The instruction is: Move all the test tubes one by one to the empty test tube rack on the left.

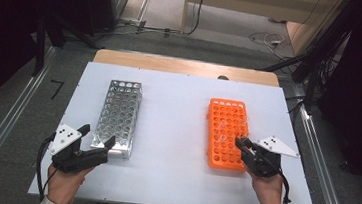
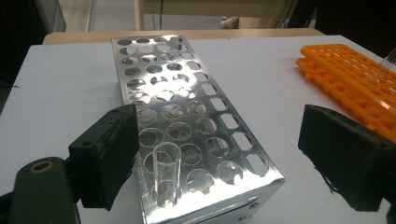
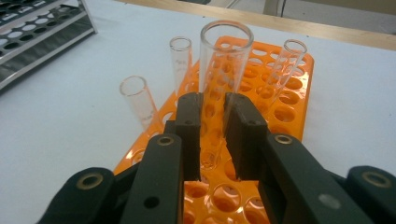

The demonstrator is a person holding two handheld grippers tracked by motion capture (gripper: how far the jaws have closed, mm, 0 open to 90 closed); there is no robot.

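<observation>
From above, a white table carries a steel test tube rack on the left and an orange test tube rack on the right, with the left tool open at the steel rack's near end and the right tool over the orange rack's near right part. The left gripper view shows the jaws wide apart around the steel rack's near corner, where one clear tube stands in a hole. The right gripper view shows the right tool clamped on a clear glass test tube standing upright over the orange rack, beside three other tubes.
</observation>
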